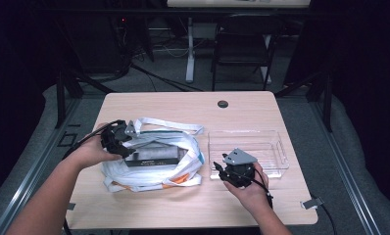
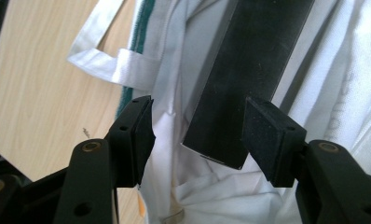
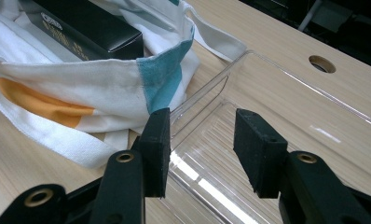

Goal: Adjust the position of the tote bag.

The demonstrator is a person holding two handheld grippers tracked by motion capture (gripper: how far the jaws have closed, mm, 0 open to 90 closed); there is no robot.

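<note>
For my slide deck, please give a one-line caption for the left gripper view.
Left gripper open around the end of a black box lying in a white cloth bag.

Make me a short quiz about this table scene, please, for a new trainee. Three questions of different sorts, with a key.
1. True or false: the black box lies on the white cloth bag.
2. Multiple choice: what is below the open jaws of the right hand-held gripper?
A. the wall of the clear plastic tray
B. a handle of the bag
C. the round hole in the wooden table
3. Short answer: do the pads of the left hand-held gripper press the box?

Key
1. True.
2. A.
3. No. The jaws stand open on both sides of the box's end; at least the left pad is clear of it.
</note>
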